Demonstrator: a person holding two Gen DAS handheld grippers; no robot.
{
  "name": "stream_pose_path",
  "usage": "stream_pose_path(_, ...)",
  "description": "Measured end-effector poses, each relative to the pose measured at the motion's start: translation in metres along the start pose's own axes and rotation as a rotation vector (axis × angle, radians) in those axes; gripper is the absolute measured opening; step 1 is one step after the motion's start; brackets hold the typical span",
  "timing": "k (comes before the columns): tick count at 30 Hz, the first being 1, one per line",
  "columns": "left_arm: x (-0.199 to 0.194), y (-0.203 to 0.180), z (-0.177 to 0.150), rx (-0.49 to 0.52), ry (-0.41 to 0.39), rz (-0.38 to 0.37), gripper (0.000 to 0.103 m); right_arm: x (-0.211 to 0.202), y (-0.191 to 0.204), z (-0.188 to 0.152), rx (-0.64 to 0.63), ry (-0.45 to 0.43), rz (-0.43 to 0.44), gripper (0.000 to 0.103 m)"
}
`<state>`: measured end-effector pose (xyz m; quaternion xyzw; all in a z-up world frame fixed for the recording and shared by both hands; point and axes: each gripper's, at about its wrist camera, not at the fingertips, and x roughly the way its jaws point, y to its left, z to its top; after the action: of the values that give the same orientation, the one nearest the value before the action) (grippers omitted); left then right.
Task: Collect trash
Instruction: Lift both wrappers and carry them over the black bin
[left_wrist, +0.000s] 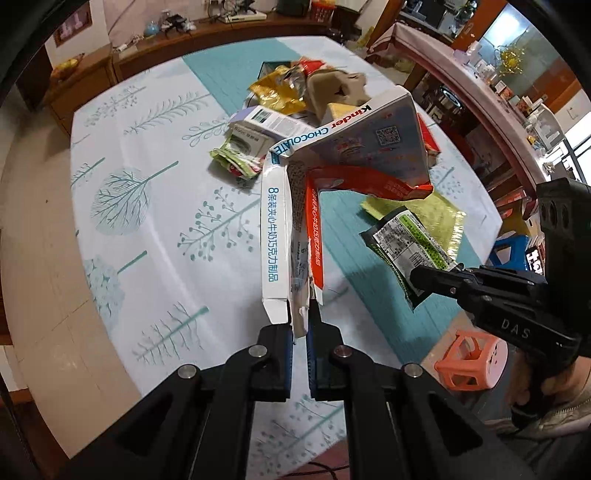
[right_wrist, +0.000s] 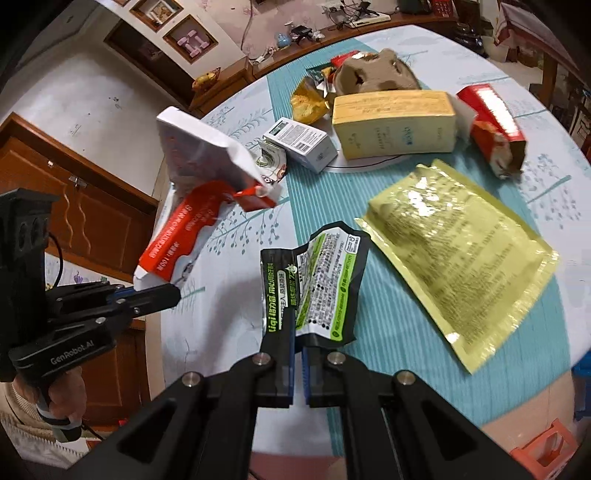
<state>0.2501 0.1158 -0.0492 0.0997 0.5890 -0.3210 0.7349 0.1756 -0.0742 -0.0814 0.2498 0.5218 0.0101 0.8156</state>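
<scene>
Closest in the left wrist view, the left tongs (left_wrist: 301, 325) are pinched fully together on the torn end flap of a flattened Kinder chocolate carton (left_wrist: 354, 147). The carton hangs clear of the surface (left_wrist: 155, 229), its long axis running straight away from the tongs toward the middle of the surface, with the broad panel at the far end.

Closest in the right wrist view, the right tongs (right_wrist: 299, 343) are likewise clamped tight, on the lower edge of a black and green snack wrapper (right_wrist: 314, 284). The wrapper stands up from the tips, lifted off the surface.

Both hands are loaded, so I judge the coming move to be a carry to wherever the trash goes; no bin shows in either view.

Just beyond the wrapper, to its right, a yellow-green foil pouch (right_wrist: 461, 258) lies flat, nearer the right tongs than the left. Farther off lie a yellow box (right_wrist: 395, 125), a small white box (right_wrist: 303, 144), a red box (right_wrist: 491, 125) and a brown pulp tray (right_wrist: 373, 72), all resting near the middle of the surface, well apart from both tongs.
</scene>
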Motion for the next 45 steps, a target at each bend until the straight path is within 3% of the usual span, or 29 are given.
stream_pose_path(5,-0.012,-0.032,-0.019,-0.013,-0.036,0.024,0.004,-0.028,-0.007,-0.013,-0.063,-0.025,0.003,0.003)
stream_pose_path(11,-0.019,-0.097,-0.057,-0.043,-0.062,0.071,0.004,-0.070,-0.033,-0.037,-0.138,-0.061,0.025,0.003)
stream_pose_path(20,-0.002,-0.202,-0.114,-0.105,-0.031,0.100,0.004,-0.121,-0.097,-0.095,-0.218,-0.034,0.057,0.003)
stream_pose_path(26,0.015,-0.244,-0.142,-0.125,0.024,0.134,0.004,-0.133,-0.134,-0.125,-0.252,0.018,0.067,0.003)
stream_pose_path(35,0.074,-0.260,-0.178,-0.126,0.166,0.159,0.004,-0.094,-0.173,-0.174,-0.199,0.134,0.058,0.003)
stream_pose_path(45,0.195,-0.250,-0.211,-0.135,0.264,0.157,0.004,0.009,-0.219,-0.233,-0.131,0.264,-0.023,0.003)
